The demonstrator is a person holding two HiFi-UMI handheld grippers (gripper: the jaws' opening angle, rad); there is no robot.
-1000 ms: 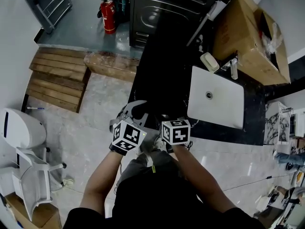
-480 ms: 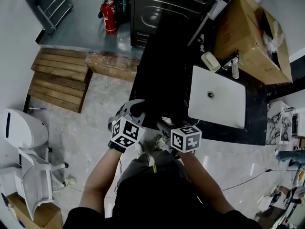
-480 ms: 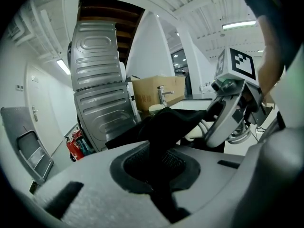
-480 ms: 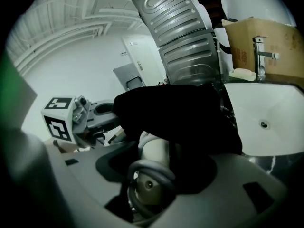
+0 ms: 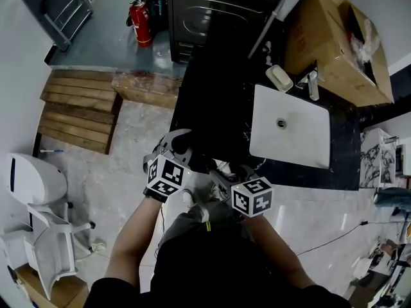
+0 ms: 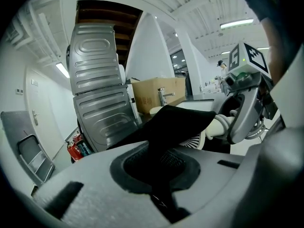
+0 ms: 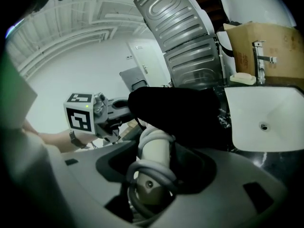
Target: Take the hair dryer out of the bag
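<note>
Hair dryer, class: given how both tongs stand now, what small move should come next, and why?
The right tongs have just been closing and grip the hair dryer by its handle; its head sits partly inside the black bag, whose fabric the shut left tongs pinch. So probably draw the right tongs back, away from the left, to slide it out.

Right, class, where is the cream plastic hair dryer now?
Right gripper view, lower centre: the cream plastic hair dryer has its handle clamped in the right gripper, its head partly covered by the black fabric bag.
</note>
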